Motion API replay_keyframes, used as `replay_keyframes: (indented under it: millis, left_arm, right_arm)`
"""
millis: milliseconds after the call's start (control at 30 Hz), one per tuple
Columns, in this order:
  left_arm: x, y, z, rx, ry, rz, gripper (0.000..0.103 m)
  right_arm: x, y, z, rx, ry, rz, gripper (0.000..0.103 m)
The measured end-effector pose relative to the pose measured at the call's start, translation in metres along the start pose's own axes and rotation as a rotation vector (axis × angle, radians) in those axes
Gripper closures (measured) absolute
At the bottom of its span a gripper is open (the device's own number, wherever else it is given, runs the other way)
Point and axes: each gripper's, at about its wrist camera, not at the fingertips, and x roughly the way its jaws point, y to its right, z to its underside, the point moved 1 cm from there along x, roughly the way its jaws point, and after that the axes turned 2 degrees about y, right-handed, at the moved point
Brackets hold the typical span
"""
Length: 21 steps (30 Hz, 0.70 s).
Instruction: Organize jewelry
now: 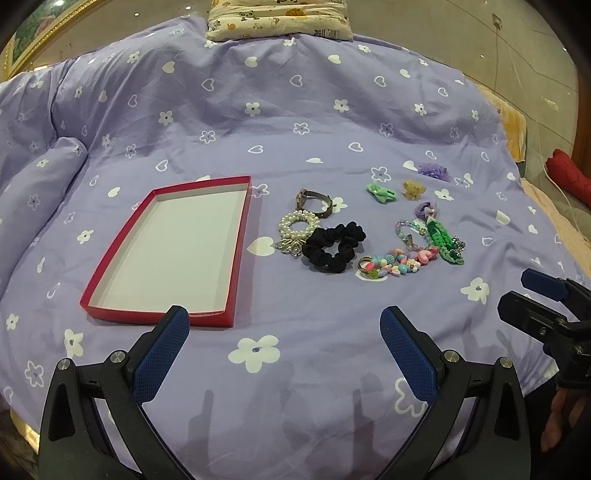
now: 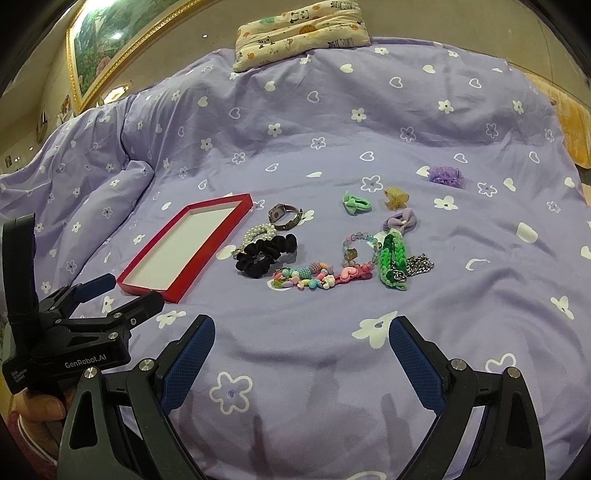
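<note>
A shallow red box (image 1: 110,266) with a white inside lies empty on the purple bedspread; it also shows in the right wrist view (image 2: 207,245). To its right lie a watch (image 1: 314,202), a pearl bracelet (image 1: 297,226), a black scrunchie (image 1: 334,246), a colourful bead bracelet (image 1: 397,264), a green woven band (image 1: 445,240), a green bow clip (image 1: 380,192), a yellow clip (image 1: 413,189) and a purple flower (image 1: 434,171). My left gripper (image 1: 284,343) is open and empty, near the box's front corner. My right gripper (image 2: 301,350) is open and empty, in front of the jewelry.
A patterned pillow (image 2: 301,31) lies at the far end of the bed. A rolled fold of the bedspread (image 1: 40,184) rises at the left. A red object (image 1: 569,177) sits off the bed's right edge. A framed picture (image 2: 110,40) hangs at the back left.
</note>
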Motion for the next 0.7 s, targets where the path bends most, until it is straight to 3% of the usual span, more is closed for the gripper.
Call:
replay_keyframes:
  millis: [367, 700]
  left_arm:
    - [0.026, -0.006, -0.013, -0.002, -0.05, 0.053, 0.0]
    - [0.065, 0.005, -0.044, 0.024, -0.085, 0.111, 0.013]
  right_arm:
    - [0.018, 0.022, -0.008, 0.05, -0.029, -0.007, 0.009]
    - [0.048, 0.06, -0.042, 0.094, -0.05, 0.042, 0.036]
